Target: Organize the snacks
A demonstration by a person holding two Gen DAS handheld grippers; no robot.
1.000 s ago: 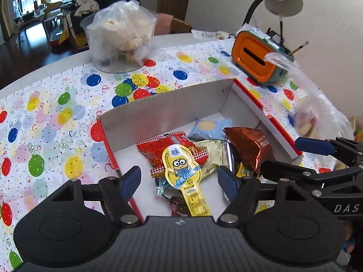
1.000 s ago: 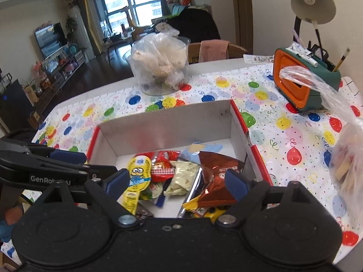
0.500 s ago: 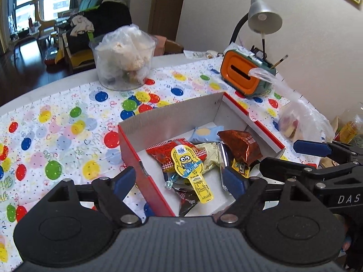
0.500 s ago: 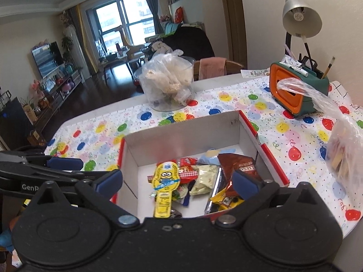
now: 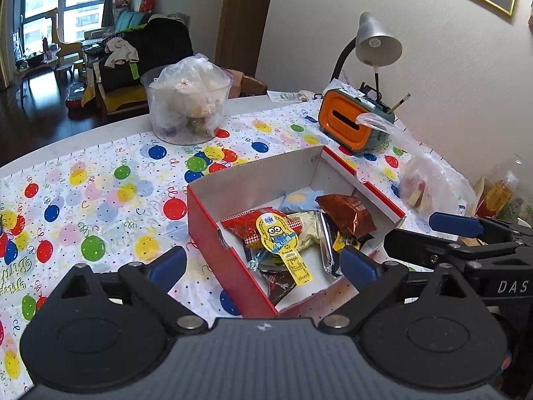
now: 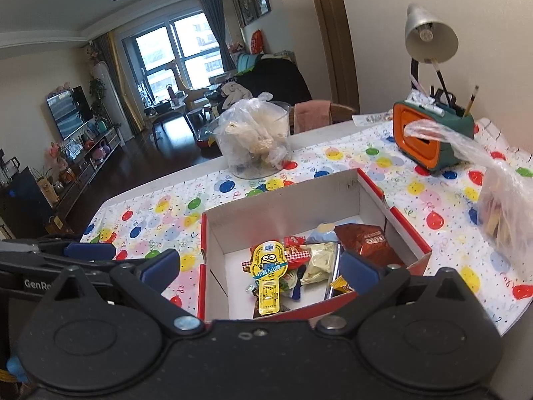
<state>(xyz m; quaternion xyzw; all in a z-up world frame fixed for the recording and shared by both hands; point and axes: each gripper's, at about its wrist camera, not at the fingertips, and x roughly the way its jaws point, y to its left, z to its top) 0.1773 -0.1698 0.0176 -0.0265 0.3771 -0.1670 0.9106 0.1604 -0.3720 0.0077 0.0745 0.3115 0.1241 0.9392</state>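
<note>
Both tools spread wide and empty above the near edge of the snack box

The left tool hangs with its fingers apart, holding nothing; the right tool is likewise spread and empty. From the left tool the red-and-white cardboard box lies at about 1 o'clock; from the right tool it sits dead ahead at 12. On top of the pile rests the yellow cartoon-printed paddle-shaped snack packet; in the right wrist view its long axis runs 12 to 6, handle end nearest, whereas in the left view it slants from 11 to 5. The brown foil bag lies at 1 o'clock against the box's right wall. I judge the right tool better lined up. The box stands on the balloon-print surface.
</note>
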